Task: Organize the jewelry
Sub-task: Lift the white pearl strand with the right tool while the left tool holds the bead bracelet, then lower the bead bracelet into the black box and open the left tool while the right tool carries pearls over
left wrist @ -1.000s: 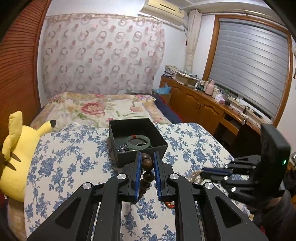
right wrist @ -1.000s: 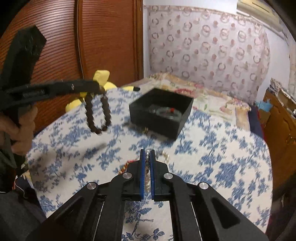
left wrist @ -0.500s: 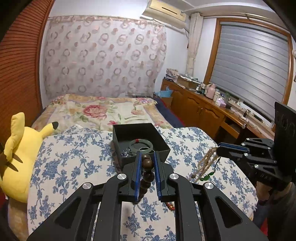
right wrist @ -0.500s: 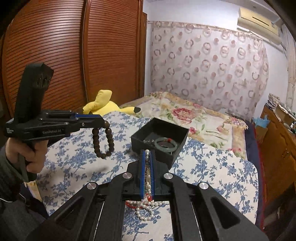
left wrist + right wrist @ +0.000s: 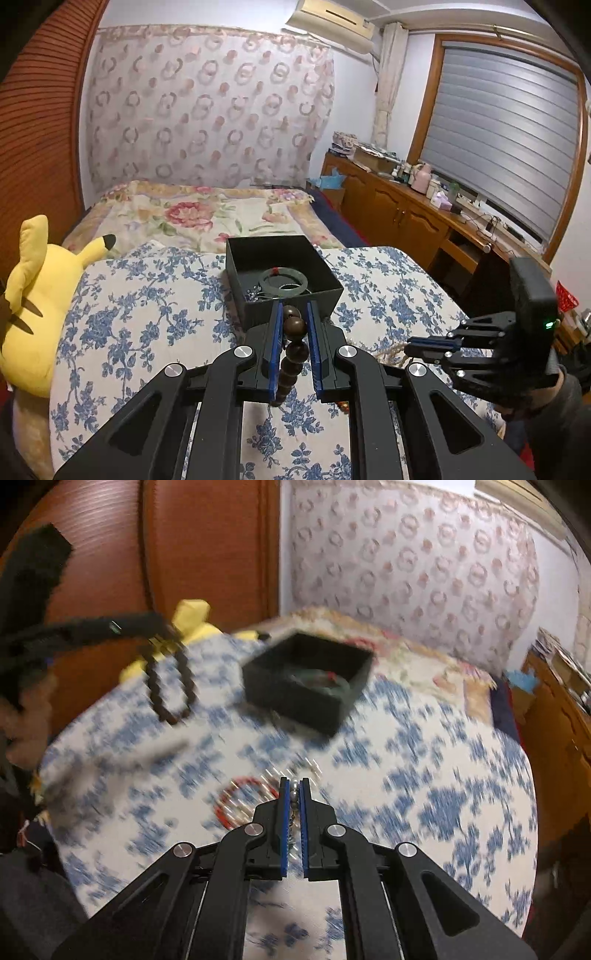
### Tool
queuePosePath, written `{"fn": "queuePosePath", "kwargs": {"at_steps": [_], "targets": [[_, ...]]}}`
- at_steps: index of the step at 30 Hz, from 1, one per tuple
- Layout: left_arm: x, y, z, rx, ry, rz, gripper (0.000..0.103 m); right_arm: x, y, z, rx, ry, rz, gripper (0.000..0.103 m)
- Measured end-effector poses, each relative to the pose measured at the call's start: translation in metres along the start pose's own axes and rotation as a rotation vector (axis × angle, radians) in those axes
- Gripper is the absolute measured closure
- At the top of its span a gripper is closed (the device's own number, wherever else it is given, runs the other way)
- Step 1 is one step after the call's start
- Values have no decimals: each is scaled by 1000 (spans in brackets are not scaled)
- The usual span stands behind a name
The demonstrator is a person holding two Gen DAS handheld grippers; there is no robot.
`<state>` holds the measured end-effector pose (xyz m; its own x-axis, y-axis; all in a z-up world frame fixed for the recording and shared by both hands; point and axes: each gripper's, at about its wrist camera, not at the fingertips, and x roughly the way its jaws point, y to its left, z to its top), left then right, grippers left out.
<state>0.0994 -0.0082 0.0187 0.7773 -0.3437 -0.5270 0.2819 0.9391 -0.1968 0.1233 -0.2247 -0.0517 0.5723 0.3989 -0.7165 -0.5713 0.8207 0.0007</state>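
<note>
black box [image 5: 282, 275] on the desk [image 5: 147, 332] holds a green bangle [image 5: 283, 282]; left tool [image 5: 294, 325] clamps brown beads [image 5: 293, 345] just short of it, right tool [image 5: 294, 794] pinches pearls [image 5: 294, 787].

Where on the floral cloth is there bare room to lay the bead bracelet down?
Free: cloth between the yellow plush and black box, and right of the box. Crowded: the near middle, where a red bracelet and pearl strand lie.
</note>
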Motion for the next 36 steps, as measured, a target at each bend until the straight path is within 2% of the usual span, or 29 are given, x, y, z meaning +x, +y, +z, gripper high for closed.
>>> {"fn": "queuePosePath", "kwargs": {"at_steps": [6, 9, 16, 17, 20, 27, 28, 29, 30, 36], "targets": [[2, -1, -3, 2, 4, -2, 91, -8, -8, -4, 17, -24, -3, 97], [3, -2, -4, 5, 6, -2, 91, -9, -7, -2, -1, -27, 0, 103], [4, -3, -5, 4, 8, -3, 91, 7, -8, -11, -1, 18, -3, 102], [4, -3, -5, 4, 9, -4, 91, 11, -7, -13, 1, 30, 2, 100], [7, -5, -6, 5, 14, -5, 91, 25, -10, -18, 14, 65, 7, 81], [7, -5, -8, 6, 16, -6, 91, 45, -23, -18, 66, 113, 31, 79], [7, -5, -8, 6, 15, -7, 91, 45, -23, -18, 67, 115, 38, 82], [7, -6, -8, 6, 15, -6, 91, 44, -22, -17, 66, 110, 43, 92], [7, -5, -8, 7, 15, -6, 91, 42, -22, -16, 63, 103, 41, 97], [7, -5, -7, 7, 15, -7, 91, 15, -24, -5, 67, 7, 28, 97]]}}
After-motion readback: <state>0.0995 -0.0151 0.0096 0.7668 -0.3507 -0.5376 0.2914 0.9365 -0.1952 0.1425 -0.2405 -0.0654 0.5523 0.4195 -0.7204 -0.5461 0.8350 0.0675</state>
